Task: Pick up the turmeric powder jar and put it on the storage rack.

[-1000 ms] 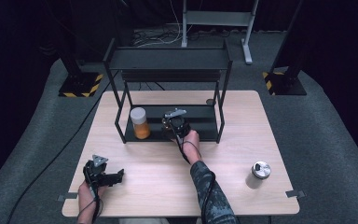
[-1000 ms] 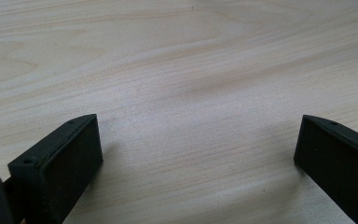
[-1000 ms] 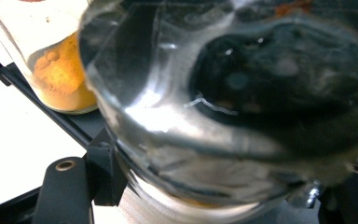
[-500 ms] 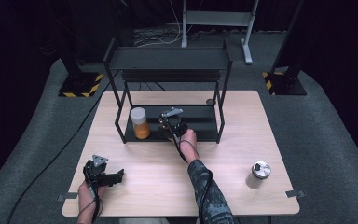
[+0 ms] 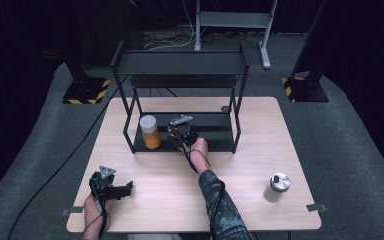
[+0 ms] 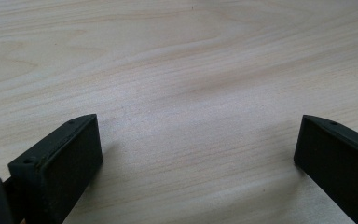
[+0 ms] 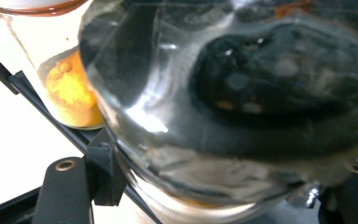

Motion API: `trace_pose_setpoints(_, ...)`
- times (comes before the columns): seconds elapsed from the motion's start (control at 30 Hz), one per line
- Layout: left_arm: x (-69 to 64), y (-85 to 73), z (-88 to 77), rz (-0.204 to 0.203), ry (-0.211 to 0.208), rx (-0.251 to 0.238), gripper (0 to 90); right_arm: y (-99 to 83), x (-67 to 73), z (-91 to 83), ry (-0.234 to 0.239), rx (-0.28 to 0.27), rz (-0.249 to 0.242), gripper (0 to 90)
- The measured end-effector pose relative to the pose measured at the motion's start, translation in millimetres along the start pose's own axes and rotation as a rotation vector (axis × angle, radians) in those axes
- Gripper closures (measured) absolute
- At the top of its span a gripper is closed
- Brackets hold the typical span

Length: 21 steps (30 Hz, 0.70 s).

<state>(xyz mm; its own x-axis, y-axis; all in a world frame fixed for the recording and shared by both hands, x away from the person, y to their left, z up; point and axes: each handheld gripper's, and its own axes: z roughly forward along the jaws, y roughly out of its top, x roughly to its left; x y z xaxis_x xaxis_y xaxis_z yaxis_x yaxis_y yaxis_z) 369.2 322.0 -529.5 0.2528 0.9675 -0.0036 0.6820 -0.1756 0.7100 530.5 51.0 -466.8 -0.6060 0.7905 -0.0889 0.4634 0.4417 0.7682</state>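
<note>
My right gripper (image 5: 181, 132) reaches in at the lower shelf (image 5: 215, 136) of the black rack (image 5: 180, 62). It is shut on a clear glass jar with dark contents (image 7: 242, 107), which sits close up between the jaws in the right gripper view. Just left of it on the same shelf stands a jar of orange powder (image 5: 150, 132) (image 7: 70, 88) with a white lid. My left gripper (image 5: 125, 189) rests low over the table's near left corner. Its jaws (image 6: 198, 149) are open wide, with bare wood between them.
A small silver-lidded container (image 5: 278, 186) stands on the wooden table (image 5: 260, 150) at the near right. The rack's posts and upper shelf frame the space around my right hand. A cable trails off the table's left side.
My right gripper has shifted slightly to the left, closer to the orange jar. The left gripper has stayed put.
</note>
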Motion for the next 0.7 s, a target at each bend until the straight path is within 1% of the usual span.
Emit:
trace_pose_setpoints(0.2, 0.1, -0.1, 0.1, 0.001, 0.000, -0.001, 0.3, 0.3, 1.3, 2.9, 0.002, -0.003, 0.000, 30.3)
trace_pose_setpoints(0.33, 0.0, -0.1, 0.2, 0.000, 0.000, -0.002, 0.3, -0.4, 0.8, 5.0, 0.005, -0.002, 0.013, 30.3)
trace_pose_setpoints(0.53, 0.0, -0.1, 0.1, 0.001, 0.000, -0.001, 0.4, -1.2, -0.1, 7.1, 0.003, 0.001, 0.019, 30.3)
trace_pose_setpoints(0.7, 0.0, -0.1, 0.1, 0.001, 0.000, -0.001, 0.5, -0.7, -0.3, 7.9, 0.003, -0.007, 0.028, 30.2)
